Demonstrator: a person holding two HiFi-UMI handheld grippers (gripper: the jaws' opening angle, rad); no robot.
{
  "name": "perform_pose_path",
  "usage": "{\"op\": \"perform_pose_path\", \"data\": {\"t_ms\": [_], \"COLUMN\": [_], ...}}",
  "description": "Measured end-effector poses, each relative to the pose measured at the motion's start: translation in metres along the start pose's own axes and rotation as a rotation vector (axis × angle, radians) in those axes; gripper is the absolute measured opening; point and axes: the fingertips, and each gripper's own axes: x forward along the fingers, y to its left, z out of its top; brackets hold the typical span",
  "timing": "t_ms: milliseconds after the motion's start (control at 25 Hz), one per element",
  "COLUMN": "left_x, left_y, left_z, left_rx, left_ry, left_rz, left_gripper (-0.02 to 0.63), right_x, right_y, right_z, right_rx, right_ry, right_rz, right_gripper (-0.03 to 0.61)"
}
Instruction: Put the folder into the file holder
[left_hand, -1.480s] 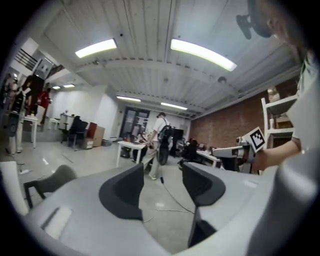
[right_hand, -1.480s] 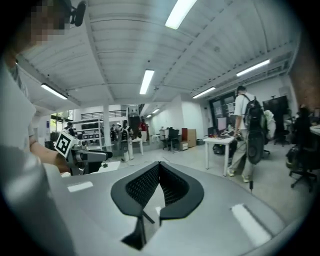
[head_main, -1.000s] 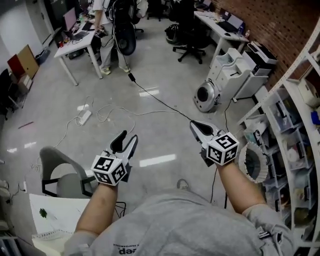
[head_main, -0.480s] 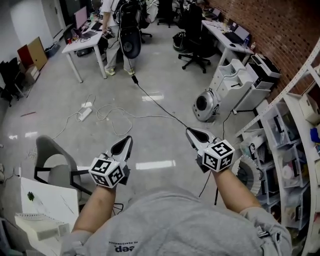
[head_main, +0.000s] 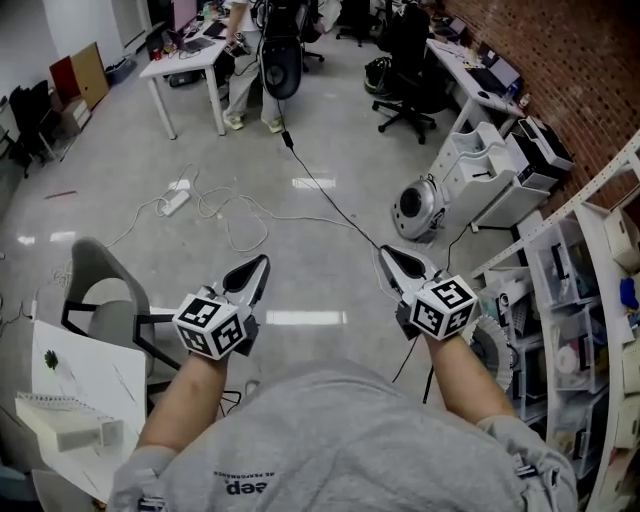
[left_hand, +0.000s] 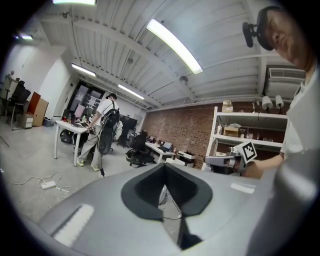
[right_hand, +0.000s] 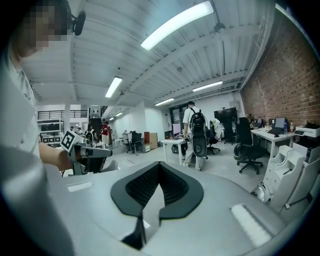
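Left tongs (head_main: 260, 264): clenched, nothing between them. Right tongs (head_main: 386, 254): clenched, empty. Both are held side by side above the floor (head_main: 320, 215). A white ribbed box (head_main: 62, 428), not confirmable as the file holder, lies on the tabletop (head_main: 100, 385) at the person's left, well apart from both tongs. Folder: cannot be made out.

Shelf unit (head_main: 590, 330) cut by right edge; standing person (head_main: 245, 85) cropped at top; white table (head_main: 95, 385) cut lower left.
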Motion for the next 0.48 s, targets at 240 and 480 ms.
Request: {"op": "perform_pose_path", "data": {"t_ms": [240,480], "left_x": [-0.0057,-0.0076], "left_y": [0.002,0.0028], "left_z": [-0.0005,-0.0057], "left_rx": [-0.006,-0.015], "left_ry": [0.005,0.019], "left_rz": [0.01,0.014], "left_gripper": [0.058,0.058], "right_x": [0.0013,0.0034], "right_y": [-0.0025,-0.0013], "right_z": [-0.0041,-0.0071], "right_rx": [0.019,0.015], "right_ry": [0.011,0.013], "right_rz": [-0.013,-0.008], "right_gripper": [0.003,0.002]}}
